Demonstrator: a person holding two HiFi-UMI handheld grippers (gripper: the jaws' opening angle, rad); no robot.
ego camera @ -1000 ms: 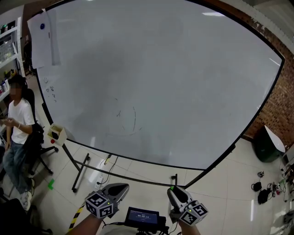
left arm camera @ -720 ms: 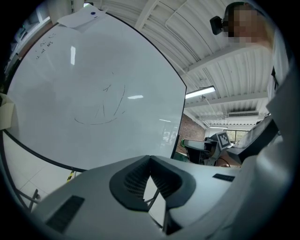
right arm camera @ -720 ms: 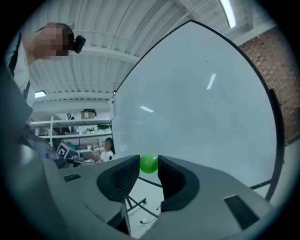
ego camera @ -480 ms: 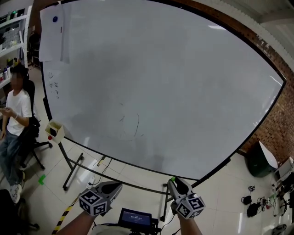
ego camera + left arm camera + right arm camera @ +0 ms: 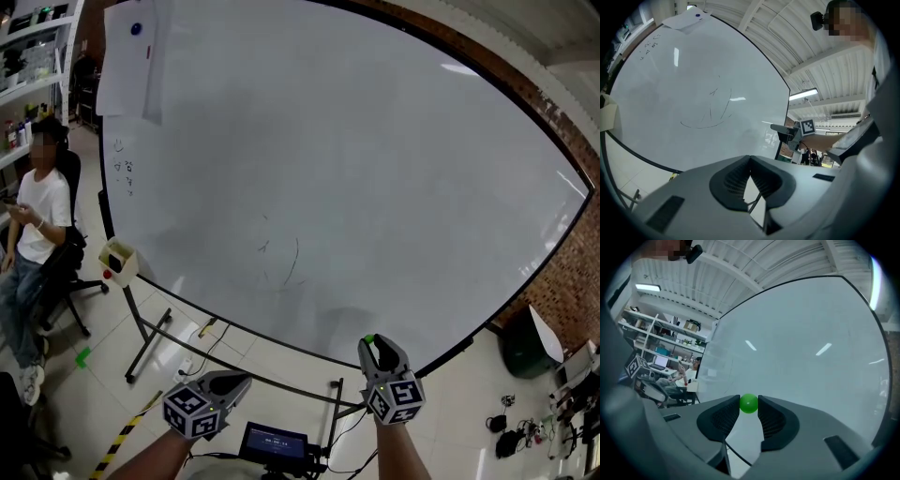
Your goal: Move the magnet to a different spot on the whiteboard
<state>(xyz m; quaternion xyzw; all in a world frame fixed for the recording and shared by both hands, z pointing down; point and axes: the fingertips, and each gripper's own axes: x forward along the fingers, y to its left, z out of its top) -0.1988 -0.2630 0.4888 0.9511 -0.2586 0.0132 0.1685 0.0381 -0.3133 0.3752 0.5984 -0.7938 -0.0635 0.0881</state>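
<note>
**Green magnet in the right jaws**

Right gripper pinches the green magnet at its jaw tips, up before the whiteboard (near its lower edge). Left gripper sits low, jaws closed together on nothing.

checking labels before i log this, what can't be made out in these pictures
- Green magnet: the right gripper grips it at its jaw tips, but neither the right gripper view nor the head view shows whether it touches the whiteboard.
- Handwriting, head view: too small to read.
- Small screen, head view: its text is too small to read.
</note>
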